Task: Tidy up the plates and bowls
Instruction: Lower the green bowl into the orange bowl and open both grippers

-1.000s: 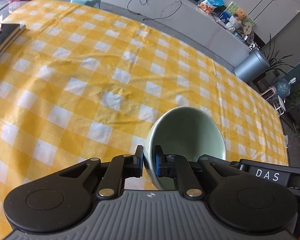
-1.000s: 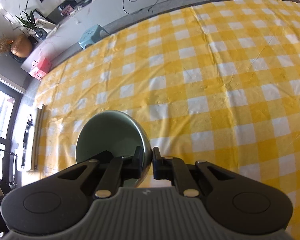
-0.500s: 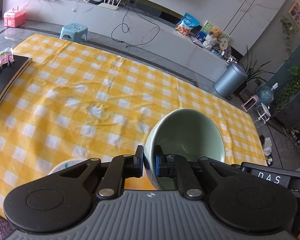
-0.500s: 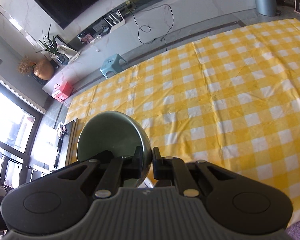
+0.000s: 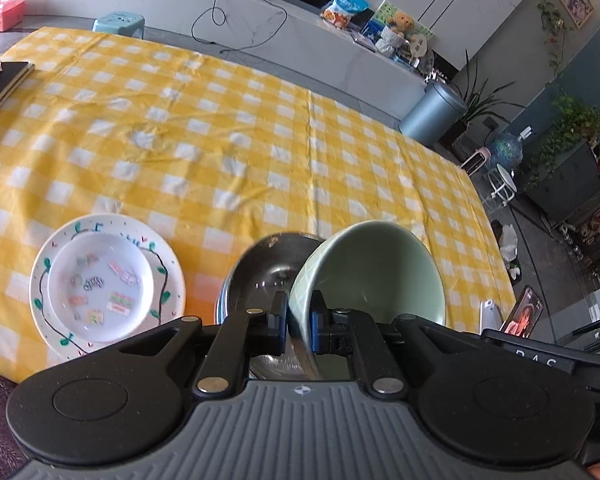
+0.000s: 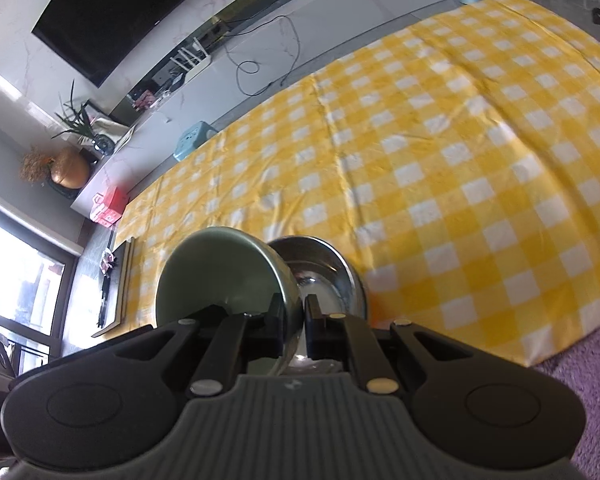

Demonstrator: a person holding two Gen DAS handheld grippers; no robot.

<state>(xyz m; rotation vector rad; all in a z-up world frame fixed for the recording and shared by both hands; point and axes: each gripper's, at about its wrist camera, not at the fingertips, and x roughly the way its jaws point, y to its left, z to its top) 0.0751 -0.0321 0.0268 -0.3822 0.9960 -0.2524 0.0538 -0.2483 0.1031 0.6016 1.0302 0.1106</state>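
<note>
Since the earlier frames both wrist views are showing a changed scene: the near edge of the yellow checked tablecloth [image 5: 228,128] is now in sight, and a steel bowl [image 5: 268,268] and a decorated plate stack [image 5: 104,280], absent a second ago, are appearing at the lower left of the left wrist view.

The left gripper [image 5: 299,320] is clenching the rim of a pale green ceramic bowl [image 5: 372,272], one pad inside the wall and one outside; the bowl is hanging tilted, mouth toward the camera, at lower centre of the frame. The right gripper [image 6: 293,322] is likewise gripping the rim of a green bowl with a shiny outer wall [image 6: 220,272], sitting at lower left of centre in its view, with the steel bowl [image 6: 324,272] just behind and to the right of it.

Judgement on handling: both held bowls are appearing rigid, glazed and slippery, and the ceramic one is breakable. A rim pinch is the only practical hold, and with the bowl hanging off one edge it is liable to swing or slip. The steel bowl is probably light and apt to slide on the cloth. The small patterned dish [image 5: 100,284] is resting inside the larger vine-painted plate [image 5: 168,272].
</note>
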